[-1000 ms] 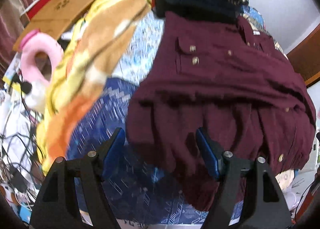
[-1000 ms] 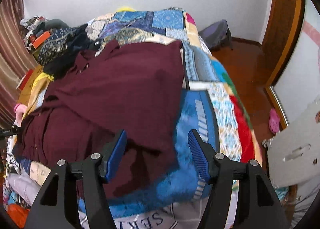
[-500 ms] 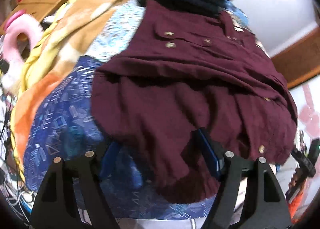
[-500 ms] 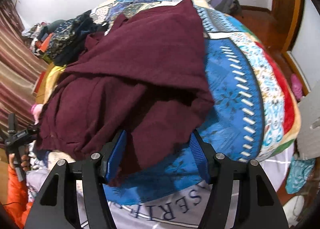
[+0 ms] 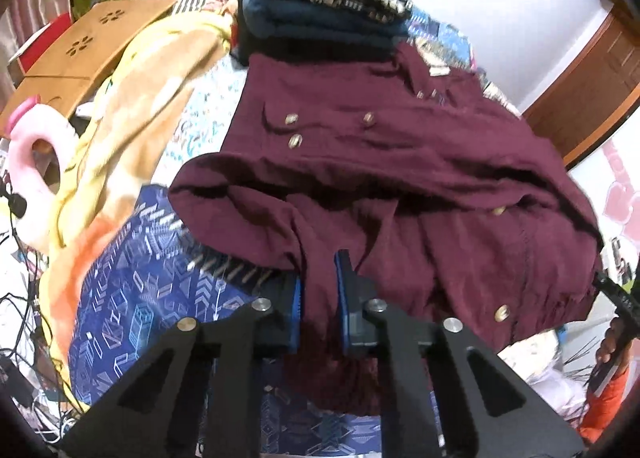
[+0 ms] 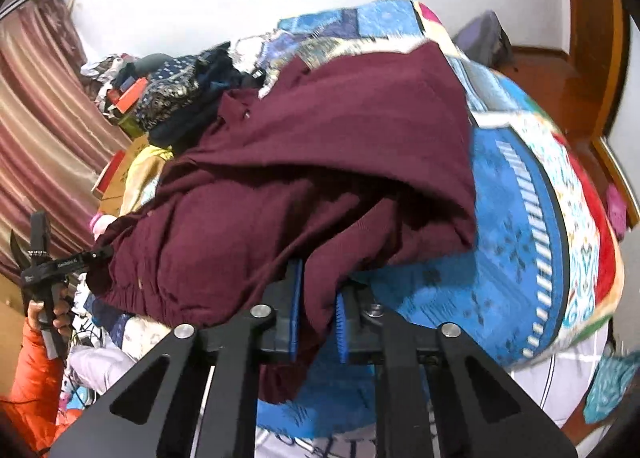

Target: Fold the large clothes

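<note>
A large maroon buttoned garment (image 5: 380,162) lies folded over on a blue patterned bedspread (image 5: 132,290); it also shows in the right wrist view (image 6: 320,178). My left gripper (image 5: 319,290) is shut on the garment's near hem at the bed's front edge. My right gripper (image 6: 318,310) is shut on the other near corner of the garment. The left gripper (image 6: 52,262) shows at the far left of the right wrist view, touching the cloth.
A stack of folded dark clothes (image 5: 320,10) sits behind the garment. A yellow-orange blanket (image 5: 120,130), a cardboard box (image 5: 80,46) and a pink ring (image 5: 36,162) lie to the left. The bedspread (image 6: 532,234) extends right; wooden door (image 6: 592,38) beyond.
Both grippers were open around the garment's near edge; both have now shut on the cloth. The hem has bunched up between the fingers.
</note>
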{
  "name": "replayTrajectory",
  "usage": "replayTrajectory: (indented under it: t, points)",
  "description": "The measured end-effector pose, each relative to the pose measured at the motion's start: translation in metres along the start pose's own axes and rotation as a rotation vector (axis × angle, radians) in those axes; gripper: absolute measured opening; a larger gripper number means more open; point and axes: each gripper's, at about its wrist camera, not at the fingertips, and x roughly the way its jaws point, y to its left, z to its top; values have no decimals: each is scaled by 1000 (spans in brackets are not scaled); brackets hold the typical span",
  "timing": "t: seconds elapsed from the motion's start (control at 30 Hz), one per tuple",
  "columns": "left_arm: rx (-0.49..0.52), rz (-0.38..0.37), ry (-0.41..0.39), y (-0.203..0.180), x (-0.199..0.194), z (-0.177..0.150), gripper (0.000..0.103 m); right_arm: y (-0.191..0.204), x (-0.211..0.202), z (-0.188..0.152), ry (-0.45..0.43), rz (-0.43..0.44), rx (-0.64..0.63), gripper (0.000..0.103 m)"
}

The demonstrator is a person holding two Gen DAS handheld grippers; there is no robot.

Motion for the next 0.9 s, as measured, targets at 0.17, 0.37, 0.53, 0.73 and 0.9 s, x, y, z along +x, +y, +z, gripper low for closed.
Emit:
replayTrajectory:
  t: [0.17,0.37,0.53,0.73,0.9]
  points:
    - [7,-69,-86,-11,-26,31,10,3,-4,32,-42,73,15,10]
    - [73,-100,-207,-28,-52,86,9,12,-14,88,-173,85,-9,9]
    - [69,-70,-258,-28,-43,138,9,6,-2,135,-226,51,8,9]
    - [53,15,-234,-19,8,188,9,-17,35,184,-205,-1,86,9]
    - [54,86,-170,-16,70,213,9,-29,80,207,-145,-78,87,9]
